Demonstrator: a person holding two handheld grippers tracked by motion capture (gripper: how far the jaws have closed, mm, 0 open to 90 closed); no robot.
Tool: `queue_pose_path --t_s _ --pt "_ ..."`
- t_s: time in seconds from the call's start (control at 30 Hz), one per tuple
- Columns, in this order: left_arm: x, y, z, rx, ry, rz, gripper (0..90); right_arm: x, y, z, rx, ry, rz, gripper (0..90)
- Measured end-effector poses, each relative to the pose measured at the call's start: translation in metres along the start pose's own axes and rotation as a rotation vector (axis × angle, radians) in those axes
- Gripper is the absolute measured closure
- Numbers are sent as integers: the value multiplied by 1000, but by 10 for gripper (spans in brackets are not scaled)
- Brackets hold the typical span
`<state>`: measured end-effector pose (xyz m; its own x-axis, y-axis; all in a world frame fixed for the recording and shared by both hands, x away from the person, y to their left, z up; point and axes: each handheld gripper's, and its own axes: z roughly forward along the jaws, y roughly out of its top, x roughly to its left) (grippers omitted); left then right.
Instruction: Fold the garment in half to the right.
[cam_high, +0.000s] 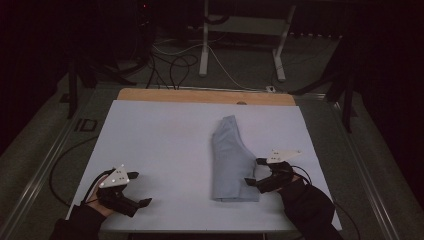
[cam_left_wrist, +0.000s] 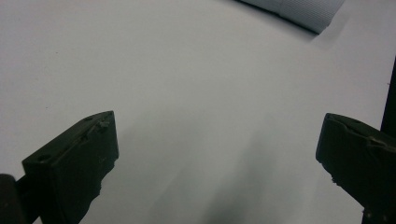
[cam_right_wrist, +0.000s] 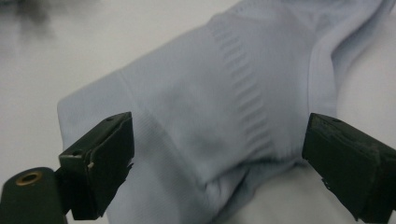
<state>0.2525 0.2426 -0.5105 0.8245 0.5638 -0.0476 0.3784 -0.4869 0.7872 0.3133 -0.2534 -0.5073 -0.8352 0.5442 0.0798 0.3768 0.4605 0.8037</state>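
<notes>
Folded sock (cam_high: 231, 160) lying long from 12 to 6 on the desk (cam_high: 160, 145). Right gripper (cam_high: 253, 172) closest, at its 3 o'clock side, fingers (cam_right_wrist: 100, 163) wide apart around the edge. Left gripper (cam_high: 137, 192) far off at 8 o'clock, fingers apart too.

A dim lab: floor cables (cam_high: 172, 62), desk legs (cam_high: 204, 40), paper-covered table (cam_high: 165, 145).

I can read almost nothing here. The one mark I can make out sits on the dark floor (cam_high: 60, 125) just off the tabletop's (cam_high: 165, 150) left edge, at about nine o'clock from its far left corner: pale letters (cam_high: 86, 125) that look like "ID", though they may be part of a longer marking cut off by the dim light. I find no legible label, brand or number anywhere else in the high view or either gripper view.
</notes>
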Motion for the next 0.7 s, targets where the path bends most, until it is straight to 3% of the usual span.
queue_pose_path --t_s 0.43,0.7 --pt "-1 -1 0 3 -5 7 3 6 -35 -17 2 -54 63 93" --pt "-1 0 -1 0 -5 8 3 4 -38 -21 -10 -72 78 93"
